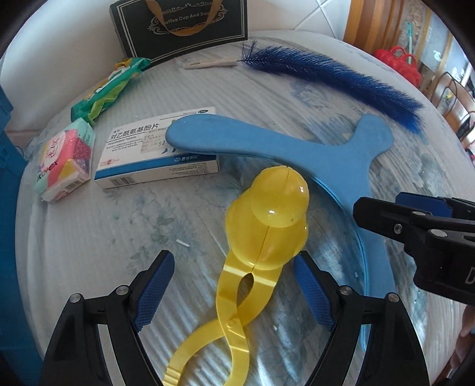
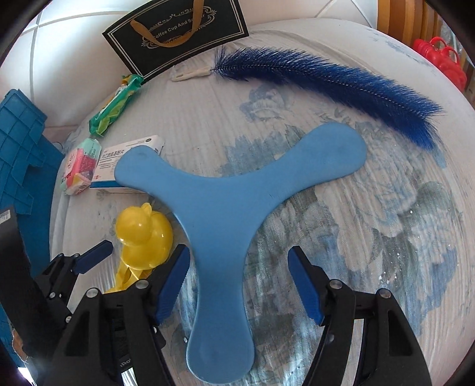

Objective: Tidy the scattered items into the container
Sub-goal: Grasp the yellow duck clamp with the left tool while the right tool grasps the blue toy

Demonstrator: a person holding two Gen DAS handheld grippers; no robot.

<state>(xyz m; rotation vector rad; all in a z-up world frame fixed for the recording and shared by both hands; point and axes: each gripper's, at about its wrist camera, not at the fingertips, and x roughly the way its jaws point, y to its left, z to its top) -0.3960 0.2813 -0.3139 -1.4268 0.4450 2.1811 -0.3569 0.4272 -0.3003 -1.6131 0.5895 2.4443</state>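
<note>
A yellow duck-shaped tongs toy [image 1: 267, 225] lies on the patterned cloth; my left gripper [image 1: 234, 288] is open, its fingers on either side of the toy's handles. A blue three-armed boomerang [image 2: 222, 213] lies beside it; my right gripper [image 2: 239, 285] is open and straddles its near arm. The boomerang [image 1: 267, 142] rests partly on a white medicine box [image 1: 154, 154]. A pink tissue pack [image 1: 65, 160], a green packet [image 1: 107, 89] and a long blue brush [image 1: 341, 77] lie further off. A blue crate [image 2: 20, 154] stands at the left edge.
A black gift bag [image 1: 181, 26] stands at the back by a white cushioned wall. A red plastic item [image 2: 442, 59] and chairs are off to the right beyond the surface's edge. The right gripper also shows in the left wrist view [image 1: 415, 219].
</note>
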